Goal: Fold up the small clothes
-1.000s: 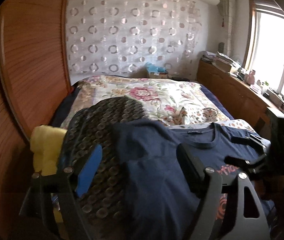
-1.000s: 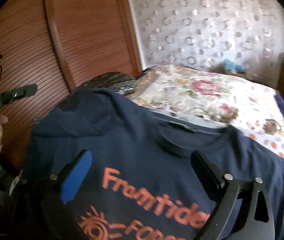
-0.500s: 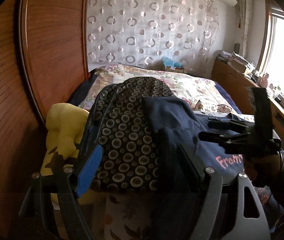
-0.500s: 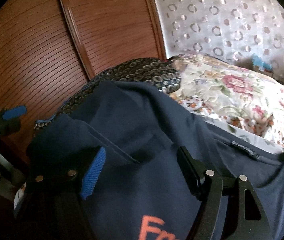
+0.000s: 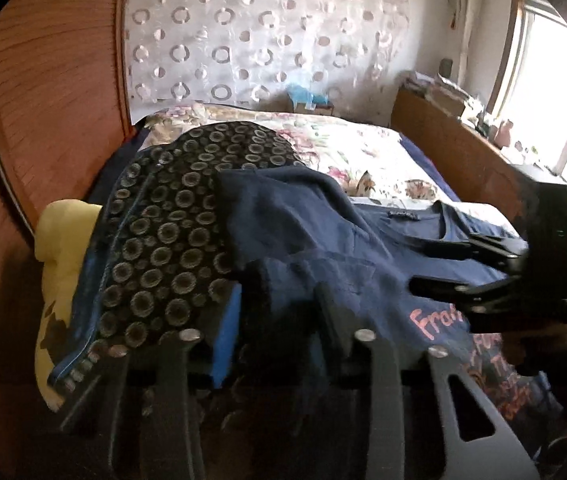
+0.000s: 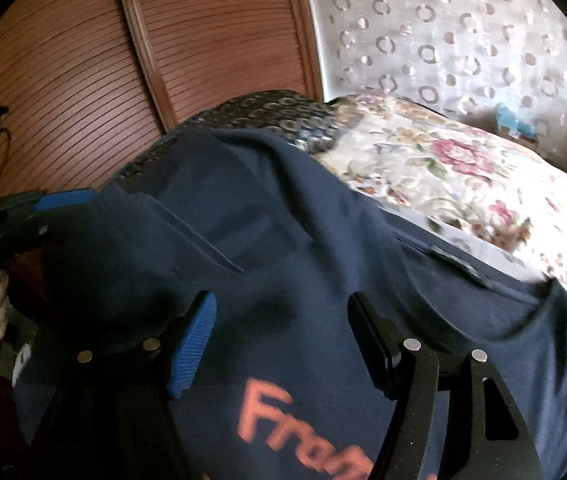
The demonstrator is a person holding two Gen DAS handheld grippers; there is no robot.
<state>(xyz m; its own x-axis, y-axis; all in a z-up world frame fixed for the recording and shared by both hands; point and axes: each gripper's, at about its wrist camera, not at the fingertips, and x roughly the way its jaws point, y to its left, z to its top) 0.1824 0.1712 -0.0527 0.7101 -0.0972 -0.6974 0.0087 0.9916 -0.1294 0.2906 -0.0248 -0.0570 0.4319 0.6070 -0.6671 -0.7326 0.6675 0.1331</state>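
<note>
A navy T-shirt (image 5: 363,248) with orange lettering lies spread on the bed; it also fills the right wrist view (image 6: 303,240). My left gripper (image 5: 279,320) is closed down on the shirt's left sleeve, with bunched navy cloth between its fingers. My right gripper (image 6: 283,336) hovers just above the shirt's chest, jaws partly apart with nothing between them. The right gripper (image 5: 523,280) shows at the right of the left wrist view. The left gripper (image 6: 23,216) shows at the left edge of the right wrist view.
A dark circle-patterned garment (image 5: 171,232) lies left of the shirt, over a yellow cloth (image 5: 63,240). A floral bedspread (image 5: 363,152) covers the far bed. A wooden slatted wall (image 6: 103,80) stands left; a wooden cabinet (image 5: 463,152) with clutter runs along the right.
My left gripper has moved right onto the shirt's left sleeve and narrowed from wide open onto the cloth. My right gripper has narrowed too and shifted slightly over the chest.
</note>
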